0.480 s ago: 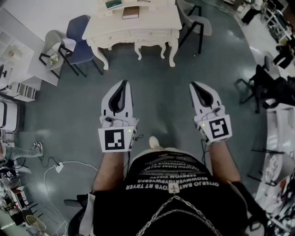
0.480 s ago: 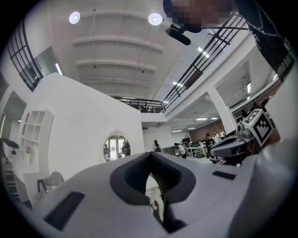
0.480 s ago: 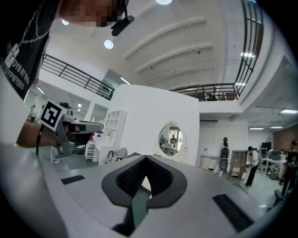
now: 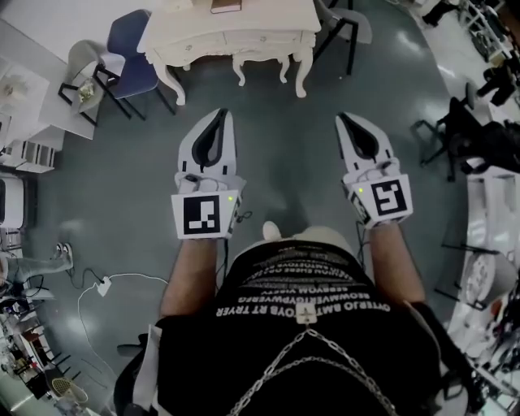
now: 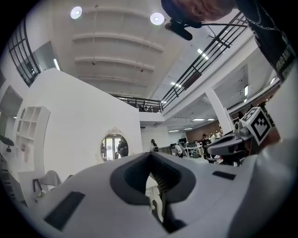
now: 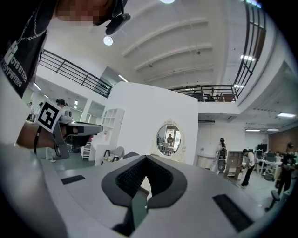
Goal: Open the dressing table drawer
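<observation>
- While the person stands on the grey floor (image 4: 276,138) facing the dressing table (image 4: 236,24), both forearms reach straight out from the body, side by side and well apart.
- The left gripper (image 4: 216,114) points roughly level at the table's left half, its marker cube (image 4: 202,214) facing up.
- The right gripper (image 4: 344,120) runs level too, turned slightly inward, in line with the table's right front leg (image 4: 303,81).
- In the left gripper view the claw's two jaws meet at the tips, with nothing between them; only a narrow slit behind the tips shows a pale table leg beyond.
- The right claw is fully closed as well and holds nothing.
- The drawer (image 4: 258,39) sits in the table's front rail at the top of the head view, pushed in flush; neither claw touches it, and open floor lies between the tips and the table.
- A blue chair (image 4: 128,45) and a grey chair (image 4: 81,65) stand to the table's left.
- An oval mirror (image 6: 168,138) hangs on the white wall ahead.
- Compared with half a second ago, both grippers sit higher in the head view and somewhat nearer the table front.
- The table has slid toward the top edge, so the book (image 4: 226,6) on it is now partly cut off.
- Both claws are closed just as they were.
</observation>
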### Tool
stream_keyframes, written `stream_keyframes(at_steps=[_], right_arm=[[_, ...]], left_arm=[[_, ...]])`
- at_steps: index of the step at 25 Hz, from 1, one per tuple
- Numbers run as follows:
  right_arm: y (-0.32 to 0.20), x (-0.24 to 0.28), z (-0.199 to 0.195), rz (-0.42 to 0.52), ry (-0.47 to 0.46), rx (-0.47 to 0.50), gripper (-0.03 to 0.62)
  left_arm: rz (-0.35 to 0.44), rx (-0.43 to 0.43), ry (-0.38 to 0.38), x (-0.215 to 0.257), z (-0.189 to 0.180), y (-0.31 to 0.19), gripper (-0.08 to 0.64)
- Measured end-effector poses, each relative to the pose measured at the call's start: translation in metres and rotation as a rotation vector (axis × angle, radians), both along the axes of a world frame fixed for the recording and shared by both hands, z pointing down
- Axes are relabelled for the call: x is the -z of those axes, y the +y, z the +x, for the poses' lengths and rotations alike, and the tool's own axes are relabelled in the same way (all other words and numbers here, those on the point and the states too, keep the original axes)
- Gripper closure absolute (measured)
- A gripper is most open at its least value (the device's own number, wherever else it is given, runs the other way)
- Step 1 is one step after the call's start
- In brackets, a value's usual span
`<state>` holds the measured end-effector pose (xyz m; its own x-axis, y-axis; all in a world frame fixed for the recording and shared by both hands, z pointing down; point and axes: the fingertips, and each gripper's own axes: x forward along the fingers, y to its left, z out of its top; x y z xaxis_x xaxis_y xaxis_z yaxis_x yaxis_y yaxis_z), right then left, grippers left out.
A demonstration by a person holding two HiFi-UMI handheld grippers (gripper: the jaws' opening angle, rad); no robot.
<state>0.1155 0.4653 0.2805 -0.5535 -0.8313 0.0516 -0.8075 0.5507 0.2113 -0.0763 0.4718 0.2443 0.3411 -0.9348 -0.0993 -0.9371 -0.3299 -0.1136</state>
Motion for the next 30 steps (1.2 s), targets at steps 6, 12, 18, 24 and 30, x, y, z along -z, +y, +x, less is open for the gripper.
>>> stream_keyframes(at_steps=[6,12,18,24,30], right_arm=[[-0.004,-0.006,-0.004,-0.005,0.008,-0.02,0.591],[-0.015,-0.009,-0.005,-0.02,0.003,-0.023,0.591],[-0.038,-0.004,-0.006,-0.034,-0.053,-0.021,0.591],[-0.078,-0.016,0.01,-0.025,-0.035,-0.034,0.591],[-0.124,-0.021,0.016,-0.033,-0.035,-0.024,0.591]], left_arm=[[-0.009,0.007,0.019,-0.01,-0.014,-0.005,0.557],[-0.032,0.005,0.018,-0.019,-0.016,-0.015,0.557],[-0.039,0.015,0.002,-0.02,-0.015,-0.036,0.557],[-0.047,0.016,-0.003,-0.02,-0.01,-0.074,0.557],[-0.053,0.028,-0.004,-0.024,-0.005,-0.121,0.557]])
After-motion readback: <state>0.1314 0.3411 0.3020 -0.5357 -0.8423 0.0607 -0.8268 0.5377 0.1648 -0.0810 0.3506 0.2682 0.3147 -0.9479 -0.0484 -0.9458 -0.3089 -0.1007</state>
